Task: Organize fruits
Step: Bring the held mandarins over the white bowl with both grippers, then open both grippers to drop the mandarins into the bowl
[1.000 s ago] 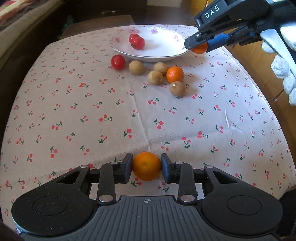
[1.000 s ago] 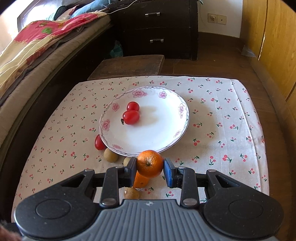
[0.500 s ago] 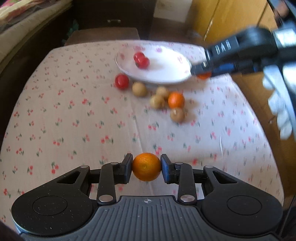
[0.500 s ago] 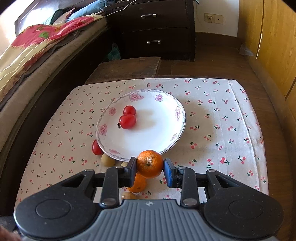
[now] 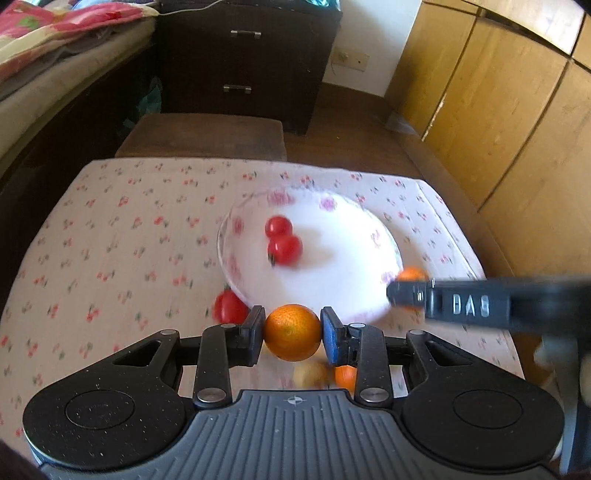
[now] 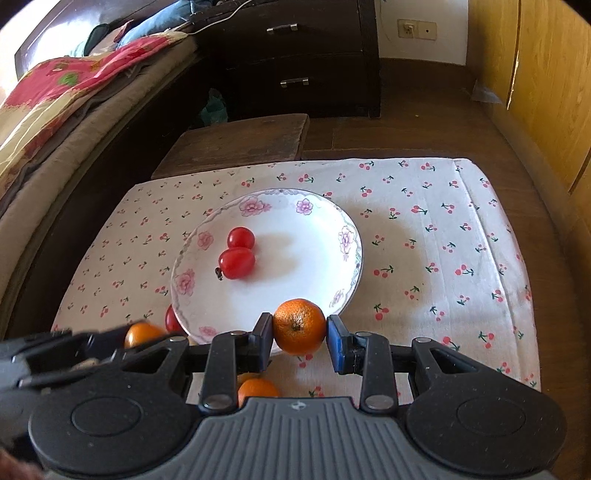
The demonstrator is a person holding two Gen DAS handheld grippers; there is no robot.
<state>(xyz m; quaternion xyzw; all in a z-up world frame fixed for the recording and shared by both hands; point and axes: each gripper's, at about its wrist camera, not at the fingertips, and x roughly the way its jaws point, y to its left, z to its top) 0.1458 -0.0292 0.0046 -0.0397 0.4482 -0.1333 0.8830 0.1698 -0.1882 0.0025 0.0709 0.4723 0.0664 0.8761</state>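
My left gripper (image 5: 292, 334) has its jaws clenched on an orange (image 5: 292, 332); my right gripper (image 6: 300, 334) grips another orange (image 6: 300, 326), both over the plate's (image 6: 266, 295) near rim.

Ahead of you a dark dresser (image 6: 295, 55) stands against the wall, a socket (image 6: 416, 29) to its right. A bed (image 6: 55, 122) with a floral quilt (image 6: 74, 85) runs along your left, wooden cabinets (image 5: 517, 110) along your right, and a low stool (image 6: 236, 144) stands beyond the cherry-print cloth (image 6: 443, 240).
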